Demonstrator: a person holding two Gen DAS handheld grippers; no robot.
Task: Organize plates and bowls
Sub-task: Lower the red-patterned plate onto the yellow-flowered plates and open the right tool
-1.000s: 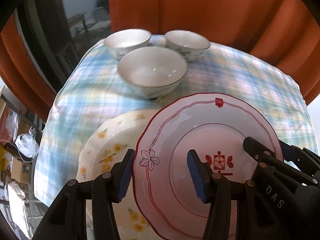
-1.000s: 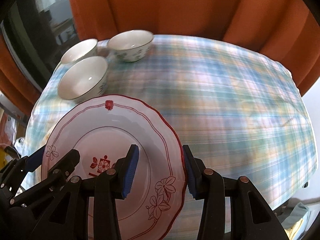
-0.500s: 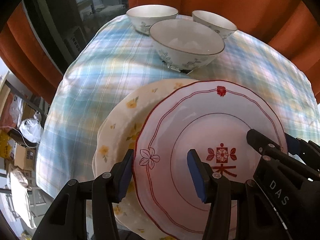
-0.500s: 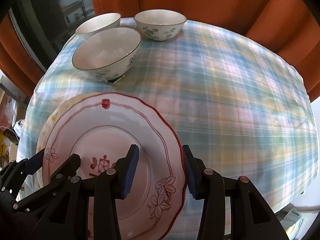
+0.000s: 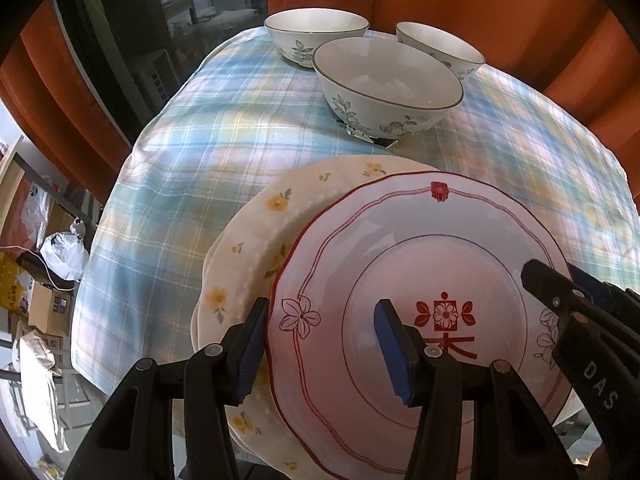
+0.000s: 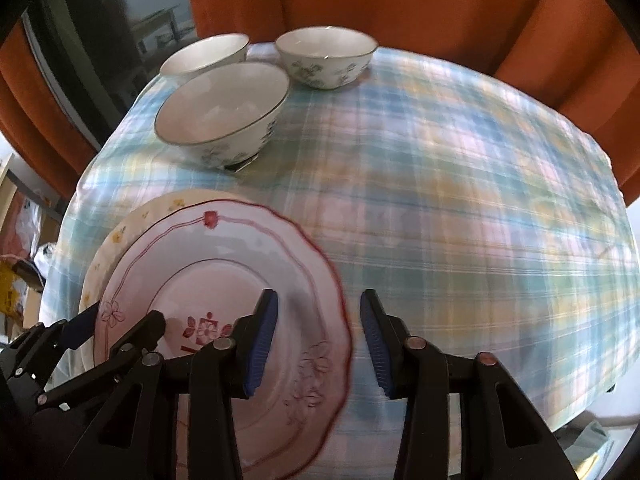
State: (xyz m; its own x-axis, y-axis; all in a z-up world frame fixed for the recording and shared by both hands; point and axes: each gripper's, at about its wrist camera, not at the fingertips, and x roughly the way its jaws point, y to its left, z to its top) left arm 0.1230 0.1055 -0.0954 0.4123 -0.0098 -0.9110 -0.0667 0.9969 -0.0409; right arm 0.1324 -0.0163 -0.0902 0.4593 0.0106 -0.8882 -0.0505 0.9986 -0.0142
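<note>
A plaid tablecloth [image 5: 208, 168] covers the table. At its near left edge a red-rimmed plate [image 5: 400, 264] with flower motifs lies on a yellow-flowered plate [image 5: 256, 256]. Three leaf-patterned bowls [image 5: 390, 84] cluster far left. The left gripper [image 5: 320, 344] straddles the red rim without pinching; the right gripper [image 6: 316, 340] is closing around the opposite rim.

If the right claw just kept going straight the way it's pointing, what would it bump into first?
Probably the right edge of the red-rimmed plate, which sits between the closing jaws of the right claw. Past that rim lies the plaid tablecloth. Depth is hard to judge here.
</note>
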